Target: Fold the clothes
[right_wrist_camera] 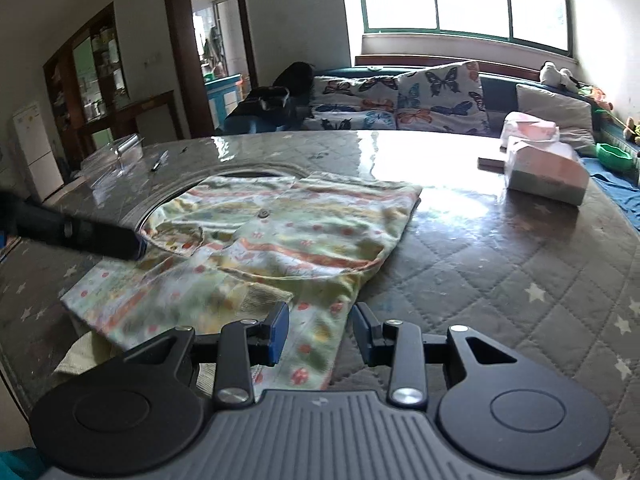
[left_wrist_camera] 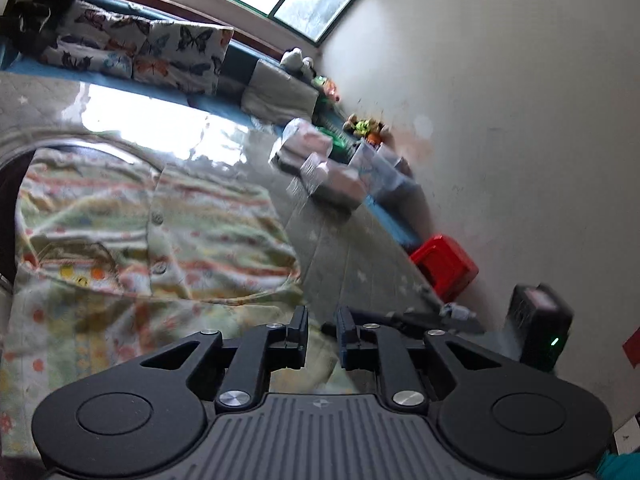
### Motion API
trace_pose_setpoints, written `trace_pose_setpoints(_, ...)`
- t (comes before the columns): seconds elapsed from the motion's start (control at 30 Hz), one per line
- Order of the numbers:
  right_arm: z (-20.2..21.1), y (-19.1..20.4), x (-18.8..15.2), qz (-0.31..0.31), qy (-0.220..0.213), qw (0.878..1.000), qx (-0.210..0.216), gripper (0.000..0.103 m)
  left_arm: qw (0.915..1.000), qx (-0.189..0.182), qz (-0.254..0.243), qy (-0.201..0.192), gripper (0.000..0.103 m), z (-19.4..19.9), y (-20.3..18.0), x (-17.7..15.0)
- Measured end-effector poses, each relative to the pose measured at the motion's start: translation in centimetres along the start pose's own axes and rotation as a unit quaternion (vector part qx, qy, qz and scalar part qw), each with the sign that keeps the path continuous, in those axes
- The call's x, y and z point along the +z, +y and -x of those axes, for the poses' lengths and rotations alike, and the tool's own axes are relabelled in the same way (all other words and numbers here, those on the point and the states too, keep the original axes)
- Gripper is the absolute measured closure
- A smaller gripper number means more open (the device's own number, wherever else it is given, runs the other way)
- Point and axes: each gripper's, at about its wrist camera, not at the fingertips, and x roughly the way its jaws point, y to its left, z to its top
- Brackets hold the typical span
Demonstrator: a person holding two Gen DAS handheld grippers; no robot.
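Observation:
A pale green children's garment (right_wrist_camera: 256, 248) with orange stripes, dots and buttons lies partly folded on the grey quilted table cover (right_wrist_camera: 500, 272). It also shows in the left wrist view (left_wrist_camera: 132, 248). My right gripper (right_wrist_camera: 320, 326) is open, its fingers just above the garment's near hem. My left gripper (left_wrist_camera: 322, 330) is narrowly open over the garment's right edge, with nothing between the fingers. The left gripper's finger (right_wrist_camera: 92, 236) reaches in from the left in the right wrist view, over the garment's left side.
Wrapped tissue packs (right_wrist_camera: 544, 164) sit at the table's far right. A sofa with butterfly cushions (right_wrist_camera: 420, 96) runs behind the table under the window. A red stool (left_wrist_camera: 444, 264) and a black device with a green light (left_wrist_camera: 540, 328) stand by the wall.

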Motion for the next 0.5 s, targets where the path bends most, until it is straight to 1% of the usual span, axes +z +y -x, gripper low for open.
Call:
trace_pose_setpoints(0.07, -0.1, 0.1, 0.3, -0.002, -0.001, 1.0, 0.004, 0.068, 0.9999, 0.015, 0.004, -0.001, 0.086, 0.3, 1.0, 0.0)
trace_pose_setpoints(0.2, -1.1, 1.0, 0.6, 0.006, 0.006, 1.0, 0.019, 0.068, 0.9973, 0.07, 0.021, -0.005, 0.086, 0.7, 4.2, 0.0)
trace_pose_setpoints(0.3, -2.7, 2.1, 0.7, 0.013, 0.018, 0.999, 0.033, 0.069, 0.9933, 0.109, 0.038, -0.006, 0.086, 1.2, 6.5, -0.1)
trace_pose_setpoints(0.4, -4.1, 2.5, 0.8, 0.015, 0.03, 0.999, 0.035, 0.069, 0.9876, 0.147, 0.054, -0.008, 0.086, 1.6, 8.8, -0.2)
trace_pose_setpoints(0.5, -5.4, 2.8, 0.8, 0.014, 0.043, 0.998, 0.034, 0.069, 0.9838, 0.17, 0.055, -0.018, 0.086, 1.8, 10.1, -0.2)
